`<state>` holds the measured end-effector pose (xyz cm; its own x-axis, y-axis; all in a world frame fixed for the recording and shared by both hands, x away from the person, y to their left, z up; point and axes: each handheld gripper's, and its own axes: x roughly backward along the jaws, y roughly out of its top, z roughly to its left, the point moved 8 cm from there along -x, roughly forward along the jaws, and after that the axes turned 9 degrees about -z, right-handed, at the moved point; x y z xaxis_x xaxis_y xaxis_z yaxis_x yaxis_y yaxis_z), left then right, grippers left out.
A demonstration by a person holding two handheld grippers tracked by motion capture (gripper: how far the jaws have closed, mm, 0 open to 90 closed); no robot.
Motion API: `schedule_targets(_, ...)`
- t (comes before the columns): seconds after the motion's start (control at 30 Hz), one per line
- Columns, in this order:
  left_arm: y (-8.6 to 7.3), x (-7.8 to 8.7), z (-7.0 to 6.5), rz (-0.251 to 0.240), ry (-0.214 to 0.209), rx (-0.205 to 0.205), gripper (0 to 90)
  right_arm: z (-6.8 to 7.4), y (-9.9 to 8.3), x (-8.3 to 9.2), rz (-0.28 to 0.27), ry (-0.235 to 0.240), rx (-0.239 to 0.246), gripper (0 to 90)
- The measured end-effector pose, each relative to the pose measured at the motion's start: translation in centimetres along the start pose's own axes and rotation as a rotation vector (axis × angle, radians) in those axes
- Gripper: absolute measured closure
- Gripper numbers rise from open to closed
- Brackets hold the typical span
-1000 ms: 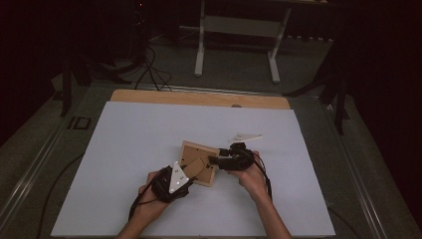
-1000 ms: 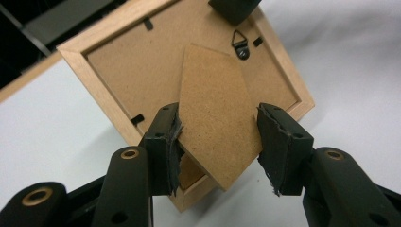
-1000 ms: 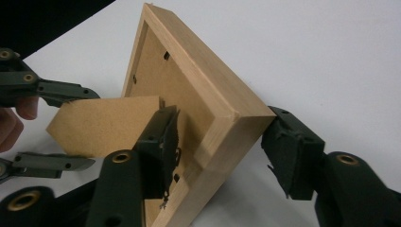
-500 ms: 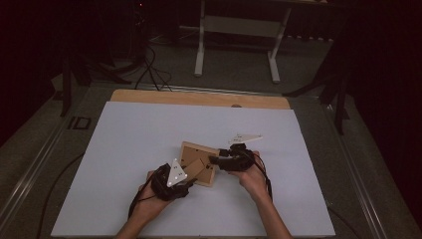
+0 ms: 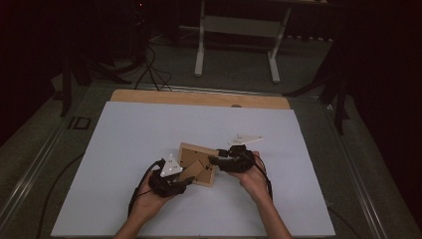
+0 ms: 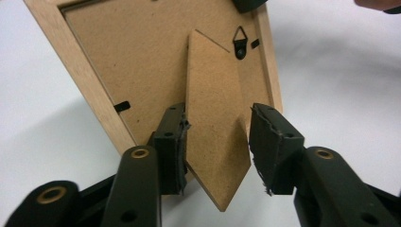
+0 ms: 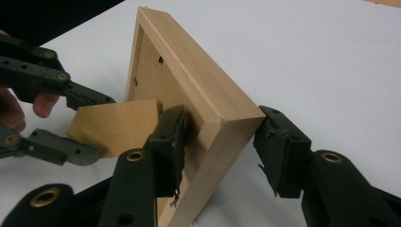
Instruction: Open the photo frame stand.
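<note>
White sheeting covered the counter, with a dark floor beyond. Near its front middle lay a wooden picture frame, back side up, its cardboard stand swung out. The left claw had just been closing with the stand between its pads; the left pad touched the stand's edge, the right pad stood just clear. The right claw had also been closing, astride the frame's corner, one pad against the frame, the other barely apart.
</note>
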<state>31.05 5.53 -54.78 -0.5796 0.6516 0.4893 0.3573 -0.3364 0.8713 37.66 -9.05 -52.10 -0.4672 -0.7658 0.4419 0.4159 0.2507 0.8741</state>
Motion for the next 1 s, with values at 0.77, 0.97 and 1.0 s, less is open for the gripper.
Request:
schedule_targets(0.77, 0.8, -1.4, 1.0, 0.001, 0.073, -0.016, 66.2, 0.1, 1.3, 0.4, -0.029, -0.078, 0.093, 58.2)
schedule_targets(0.97, 1.2, -2.0, 1.6, 0.009, 0.084, -0.028, 66.4, -0.3, 1.5, 0.4, -0.030, -0.106, 0.092, 58.2)
schedule_targets(1.0, 1.3, -2.1, 1.7, 0.007, 0.087, -0.025, 66.4, -0.4, 1.5, 0.4, -0.032, -0.107, 0.091, 58.2)
